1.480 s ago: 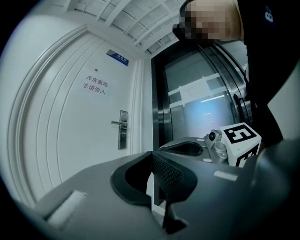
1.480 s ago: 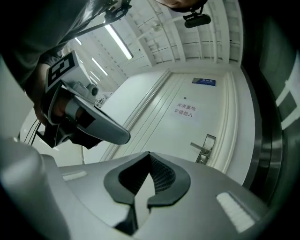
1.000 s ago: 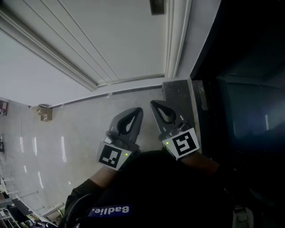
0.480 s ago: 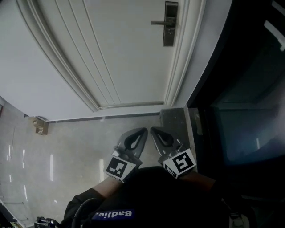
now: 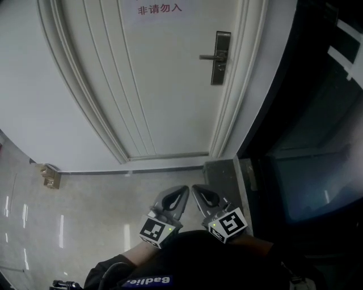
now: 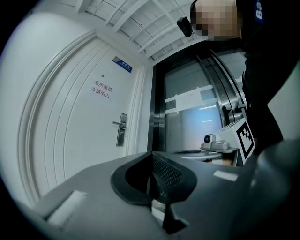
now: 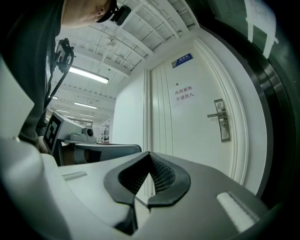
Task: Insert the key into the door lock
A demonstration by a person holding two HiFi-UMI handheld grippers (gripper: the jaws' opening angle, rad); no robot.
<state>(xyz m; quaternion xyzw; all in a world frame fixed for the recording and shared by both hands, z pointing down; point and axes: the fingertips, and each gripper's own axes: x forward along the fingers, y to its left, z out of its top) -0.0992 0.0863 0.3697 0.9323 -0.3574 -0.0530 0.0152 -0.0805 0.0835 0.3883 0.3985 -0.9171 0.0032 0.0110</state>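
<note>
Door lock (image 5: 220, 58) risen into view; left tool (image 5: 180, 191), right tool (image 5: 197, 190) side by side, both clenched.

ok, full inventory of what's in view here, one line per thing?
door: one, white, panelled, ahead of both grippers
lock plate with lever handle: one, grey metal, at the door's right edge
notice: one, red lettering, upper part of the door
plate: one, blue, above the door
small fitting: one, brass-coloured, on the floor by the wall at left, perhaps a door stop
slab: one, dark grey, at the door's right foot
floor: glossy beige tiles
glazing: dark, metal-framed, right of the door
key: none made out
left gripper: one, grey, jaws together, bottom centre
right gripper: one, grey, jaws together, beside it
marker cubes: two, black and white, one per gripper
</note>
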